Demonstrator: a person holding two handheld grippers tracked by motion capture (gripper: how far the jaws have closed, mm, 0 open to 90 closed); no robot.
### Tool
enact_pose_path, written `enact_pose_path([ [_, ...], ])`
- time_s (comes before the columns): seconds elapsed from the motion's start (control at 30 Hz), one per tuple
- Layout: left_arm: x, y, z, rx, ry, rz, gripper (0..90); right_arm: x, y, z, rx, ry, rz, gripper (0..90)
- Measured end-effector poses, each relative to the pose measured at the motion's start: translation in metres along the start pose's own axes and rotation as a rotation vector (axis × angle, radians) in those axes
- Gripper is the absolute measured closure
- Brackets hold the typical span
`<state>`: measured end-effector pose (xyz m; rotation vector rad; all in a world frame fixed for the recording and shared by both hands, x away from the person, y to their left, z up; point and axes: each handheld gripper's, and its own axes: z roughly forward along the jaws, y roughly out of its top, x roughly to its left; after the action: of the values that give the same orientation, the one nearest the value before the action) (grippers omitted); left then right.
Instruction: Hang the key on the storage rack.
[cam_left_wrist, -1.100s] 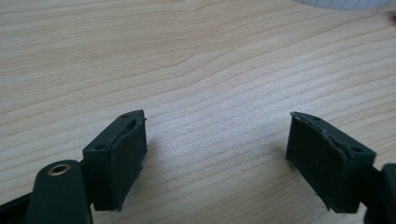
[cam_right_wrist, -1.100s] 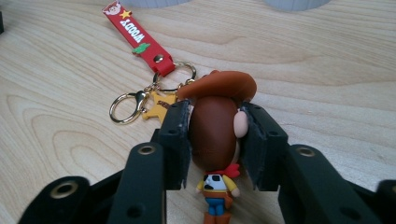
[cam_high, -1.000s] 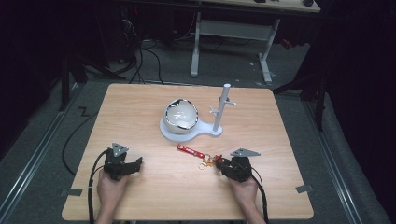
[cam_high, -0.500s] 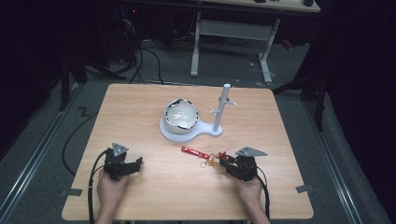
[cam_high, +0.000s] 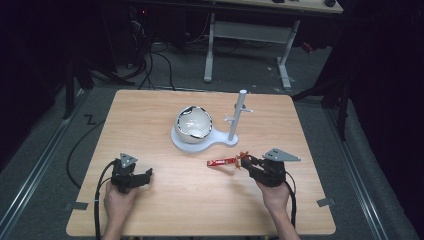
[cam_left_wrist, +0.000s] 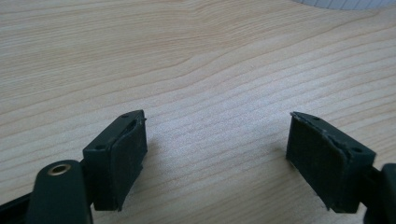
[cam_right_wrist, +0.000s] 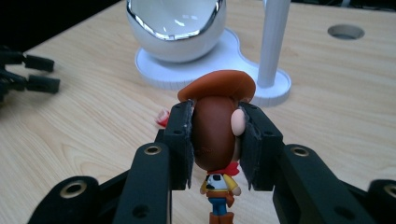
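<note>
- My right gripper (cam_right_wrist: 215, 140) clamps the cowboy figurine (cam_right_wrist: 218, 135) by its head, lifted off the desk (cam_high: 165, 210) (red strap (cam_high: 221, 161) dangling).
- My left gripper (cam_left_wrist: 217, 154) rests low, jaws wide apart.

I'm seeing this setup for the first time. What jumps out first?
The right gripper is clamped on the head of a small cowboy figure with a brown hat, its red strap trailing left over the table. Behind it stands a white stand with an egg-shaped bowl and a pegged post. The left gripper rests open.

A white, chrome-rimmed bowl (cam_high: 194, 124) and a white peg post (cam_high: 237, 118) share one white base (cam_high: 210, 142) mid-counter (cam_high: 150, 115).
</note>
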<state>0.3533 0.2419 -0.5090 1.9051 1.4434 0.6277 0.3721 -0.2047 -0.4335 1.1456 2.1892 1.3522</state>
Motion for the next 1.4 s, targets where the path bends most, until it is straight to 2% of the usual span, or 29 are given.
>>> enact_pose_path([
  [0.3, 0.0, 0.0, 0.0, 0.0, -0.001, -0.001, 20.7, -0.005, 0.027, -0.02, -0.068, 0.004, -0.01, 67.1],
  [0.63, 0.0, 0.0, 0.0, 0.0, 0.0, -0.001, 20.9, -0.011, 0.045, -0.034, -0.116, -0.011, -0.022, 67.2],
  [0.77, 0.0, 0.0, 0.0, 0.0, 0.0, -0.001, 20.9, -0.013, 0.05, -0.036, -0.13, -0.011, -0.018, 67.2],
  [1.17, 0.0, 0.0, 0.0, 0.0, 0.0, -0.001, 20.9, -0.013, 0.076, -0.043, -0.164, -0.022, -0.055, 67.2],
  [1.4, 0.001, 0.0, 0.0, 0.0, -0.001, -0.002, 20.9, -0.019, 0.091, -0.047, -0.179, -0.033, -0.058, 67.2],
])
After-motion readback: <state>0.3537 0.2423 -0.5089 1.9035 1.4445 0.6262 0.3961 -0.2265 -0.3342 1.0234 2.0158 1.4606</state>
